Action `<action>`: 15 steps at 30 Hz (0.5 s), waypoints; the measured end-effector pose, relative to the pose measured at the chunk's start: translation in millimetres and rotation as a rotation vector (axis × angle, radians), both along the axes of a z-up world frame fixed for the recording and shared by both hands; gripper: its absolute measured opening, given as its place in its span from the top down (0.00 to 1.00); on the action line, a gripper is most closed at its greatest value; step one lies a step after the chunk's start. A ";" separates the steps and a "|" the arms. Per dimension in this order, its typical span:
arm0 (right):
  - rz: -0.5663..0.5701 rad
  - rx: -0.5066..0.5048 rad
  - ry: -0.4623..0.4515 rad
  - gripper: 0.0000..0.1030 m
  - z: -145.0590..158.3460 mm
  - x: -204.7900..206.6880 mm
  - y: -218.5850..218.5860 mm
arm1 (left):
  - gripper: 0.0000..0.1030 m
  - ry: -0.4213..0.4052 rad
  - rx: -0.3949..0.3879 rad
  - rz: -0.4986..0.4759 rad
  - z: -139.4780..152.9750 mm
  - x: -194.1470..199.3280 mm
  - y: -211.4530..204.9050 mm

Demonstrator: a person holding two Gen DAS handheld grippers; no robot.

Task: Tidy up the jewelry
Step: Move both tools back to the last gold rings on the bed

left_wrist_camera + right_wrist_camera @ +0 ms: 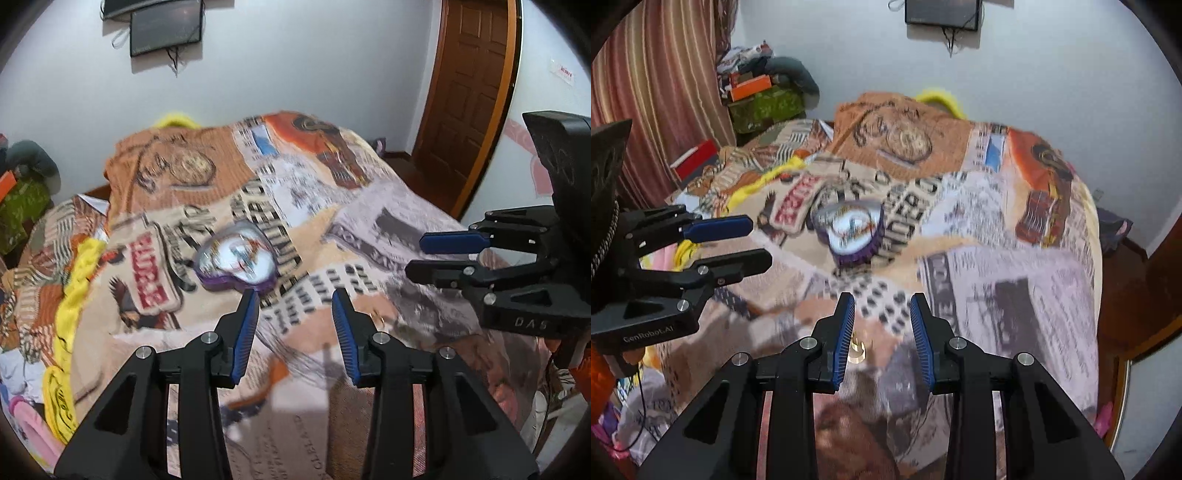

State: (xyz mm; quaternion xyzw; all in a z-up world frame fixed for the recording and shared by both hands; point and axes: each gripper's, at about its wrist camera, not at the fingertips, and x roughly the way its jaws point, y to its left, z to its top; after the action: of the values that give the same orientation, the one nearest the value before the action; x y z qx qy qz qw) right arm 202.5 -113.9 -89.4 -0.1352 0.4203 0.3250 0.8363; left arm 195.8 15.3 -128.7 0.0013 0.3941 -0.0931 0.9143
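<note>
A purple heart-shaped jewelry box [238,260] with a clear lid lies on the patterned blanket [184,192] of the bed; it also shows in the right wrist view [851,232]. My left gripper [295,295] is open and empty, just right of and nearer than the box. My right gripper [882,299] is open and empty, hovering over the blanket. A small gold ring [857,349] lies on the blanket [1015,295] between its fingers, close to the left finger; it shows faintly in the left wrist view [378,317]. Both views are blurred.
A yellow cloth [79,288] lies along the bed's left side. A wooden door [469,85] stands at the right. Piled clothes and boxes [761,96] sit beside a striped curtain [661,85]. A dark screen [942,13] hangs on the wall.
</note>
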 end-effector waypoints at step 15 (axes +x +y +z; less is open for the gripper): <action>0.072 -0.066 0.173 0.72 -63.3 4.9 24.1 | 0.61 0.106 0.022 -0.007 -50.8 0.2 2.1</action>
State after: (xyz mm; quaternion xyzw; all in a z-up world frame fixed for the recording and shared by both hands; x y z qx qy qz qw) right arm 207.4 -89.8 -152.7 -0.1491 0.4961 0.3514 0.7799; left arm 196.0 17.4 -179.5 0.0078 0.4431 -0.0917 0.8917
